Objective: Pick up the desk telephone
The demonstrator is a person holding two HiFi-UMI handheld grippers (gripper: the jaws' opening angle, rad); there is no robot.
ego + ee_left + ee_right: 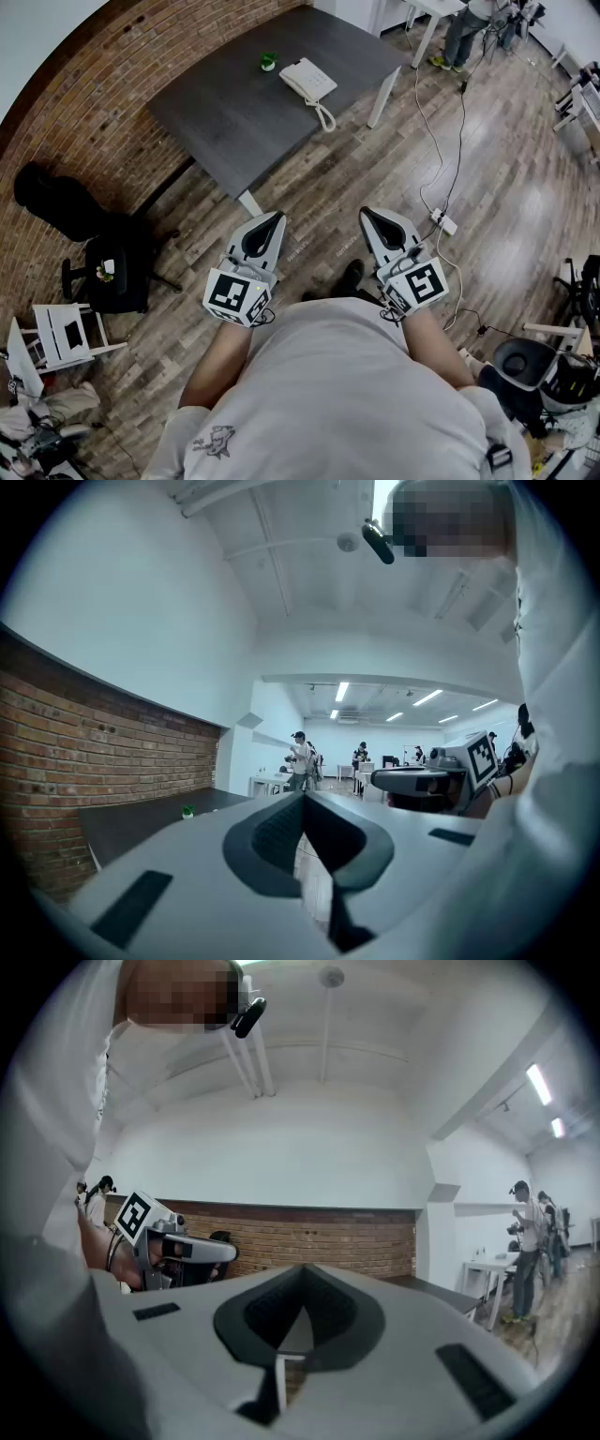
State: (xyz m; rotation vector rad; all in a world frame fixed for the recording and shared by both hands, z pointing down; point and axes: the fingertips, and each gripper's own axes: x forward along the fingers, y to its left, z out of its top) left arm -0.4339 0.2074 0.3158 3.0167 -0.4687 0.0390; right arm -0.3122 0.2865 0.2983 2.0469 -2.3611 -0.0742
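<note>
The left gripper (271,219) and right gripper (371,216) are clenched empty, well apart from the telephone (307,80), which only the head view shows.

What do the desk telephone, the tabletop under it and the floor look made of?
Desk telephone: probably plastic, off-white, smooth, with a coiled cord. Tabletop: likely laminate or painted board, dark grey, matte, uniform. Floor: wood-look planks with visible seams and a sheen that reflects light; real wood or vinyl, I cannot tell.
</note>
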